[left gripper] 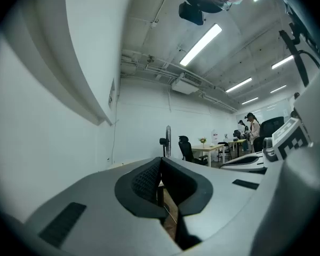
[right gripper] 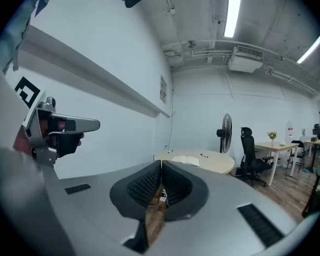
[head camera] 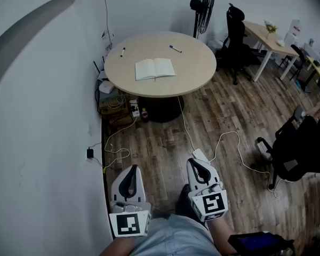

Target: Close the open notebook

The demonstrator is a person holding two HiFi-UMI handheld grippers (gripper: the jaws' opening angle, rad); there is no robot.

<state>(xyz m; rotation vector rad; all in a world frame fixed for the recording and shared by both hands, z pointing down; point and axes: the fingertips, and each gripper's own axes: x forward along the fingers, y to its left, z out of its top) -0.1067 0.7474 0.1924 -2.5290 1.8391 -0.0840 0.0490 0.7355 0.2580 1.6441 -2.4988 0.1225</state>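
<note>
Open notebook (head camera: pixel 155 69) lies at the middle of the round counter (head camera: pixel 197 79); left gripper (head camera: pixel 132 168) and right gripper (head camera: pixel 195 162), fingers pressed together on nothing, hang well apart from it

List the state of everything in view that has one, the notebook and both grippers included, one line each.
notebook: open, lying flat on the round table
left gripper: jaws shut, nothing between them, far short of the table
right gripper: jaws shut, nothing between them, far short of the table
fan: upright; running or not, cannot tell
</note>
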